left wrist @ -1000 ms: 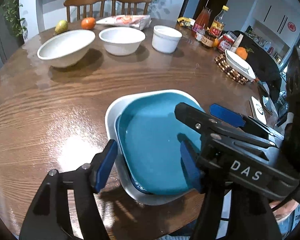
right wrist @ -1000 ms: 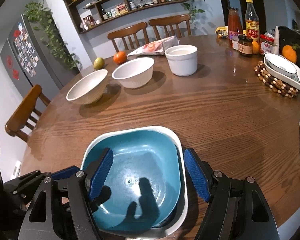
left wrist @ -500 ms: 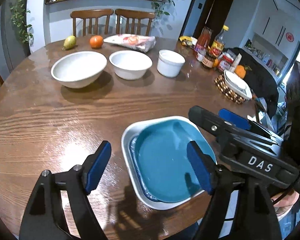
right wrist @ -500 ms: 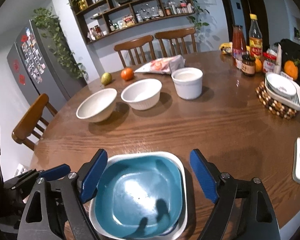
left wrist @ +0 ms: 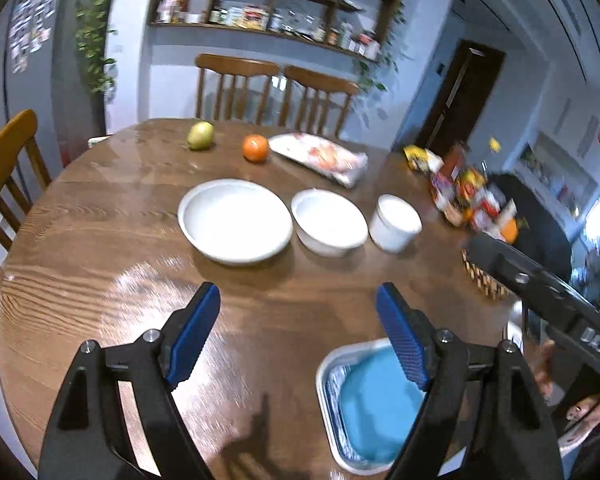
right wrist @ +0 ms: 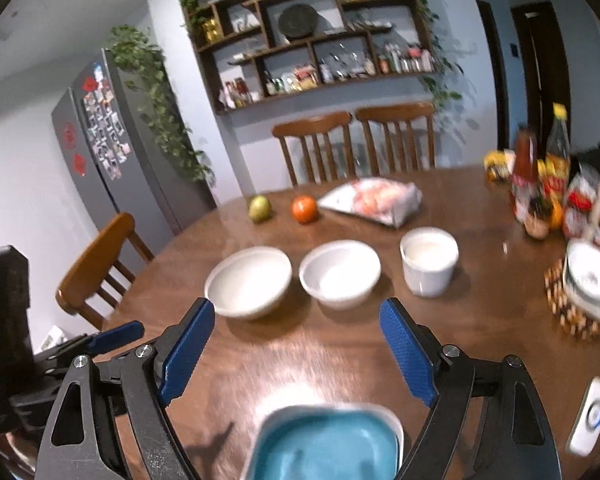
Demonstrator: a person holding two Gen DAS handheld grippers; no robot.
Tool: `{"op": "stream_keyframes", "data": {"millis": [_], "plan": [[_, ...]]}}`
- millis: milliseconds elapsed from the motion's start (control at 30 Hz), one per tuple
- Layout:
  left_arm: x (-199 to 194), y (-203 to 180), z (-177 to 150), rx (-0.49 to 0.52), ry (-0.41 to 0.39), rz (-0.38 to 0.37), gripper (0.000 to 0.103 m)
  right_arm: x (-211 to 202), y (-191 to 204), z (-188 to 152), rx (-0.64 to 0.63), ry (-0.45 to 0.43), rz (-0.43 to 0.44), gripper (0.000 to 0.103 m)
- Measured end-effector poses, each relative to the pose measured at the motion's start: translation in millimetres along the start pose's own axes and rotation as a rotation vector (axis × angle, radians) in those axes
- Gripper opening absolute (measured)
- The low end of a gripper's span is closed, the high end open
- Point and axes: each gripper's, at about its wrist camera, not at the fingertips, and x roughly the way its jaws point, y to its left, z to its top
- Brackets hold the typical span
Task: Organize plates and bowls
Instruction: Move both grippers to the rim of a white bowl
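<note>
A blue square plate (left wrist: 376, 412) lies nested in a white square plate (left wrist: 327, 392) at the near edge of the round wooden table (left wrist: 100, 248). The blue plate (right wrist: 324, 444) shows low in the right wrist view too. Further back stand a large white bowl (left wrist: 235, 220), a smaller white bowl (left wrist: 329, 222) and a white pot (left wrist: 395, 222) in a row. My left gripper (left wrist: 298, 312) hangs open above the table, left of the plates, holding nothing. My right gripper (right wrist: 298, 332) is open above the plates, also empty.
A pear (left wrist: 200, 141), an orange (left wrist: 255, 148) and a snack bag (left wrist: 324, 158) lie at the back. Bottles and jars (right wrist: 540, 184) crowd the right side, near a white dish on a beaded trivet (right wrist: 580, 300). A white remote (right wrist: 590, 416) lies at right. Chairs ring the table.
Both grippers have opened wider and risen away from the stacked plates, which stay on the table. The plates now sit low in both views and the bowls are more central.
</note>
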Motion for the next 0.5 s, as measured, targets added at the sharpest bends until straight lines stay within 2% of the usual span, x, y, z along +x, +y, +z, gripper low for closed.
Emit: {"op": "stream_keyframes", "data": {"millis": [133,233,333,400,500], "plan": [[-1.1,16.0,27.5,-0.048,-0.050,0.072,0.080,5.0,16.5,30.9,-0.052,-0.040,0.019,0.086],[2.6,29.1,45.7,-0.090,-0.073,0.091,0.080,21.5,28.3,54.4,-0.066,-0.025,0.054,0.086],[13.1,50.1,57.3,-0.169,-0.114,0.114,0.080,48.5,34.9,78.4,-0.046,0.014,0.114,0.086],[24.4,67.5,53.2,-0.227,-0.140,0.151,0.079,76.3,39.3,88.3,-0.036,0.043,0.151,0.086],[52.8,90.7,46.7,-0.301,-0.092,0.143,0.078,121.2,44.6,88.9,-0.064,0.122,0.129,0.085]]}}
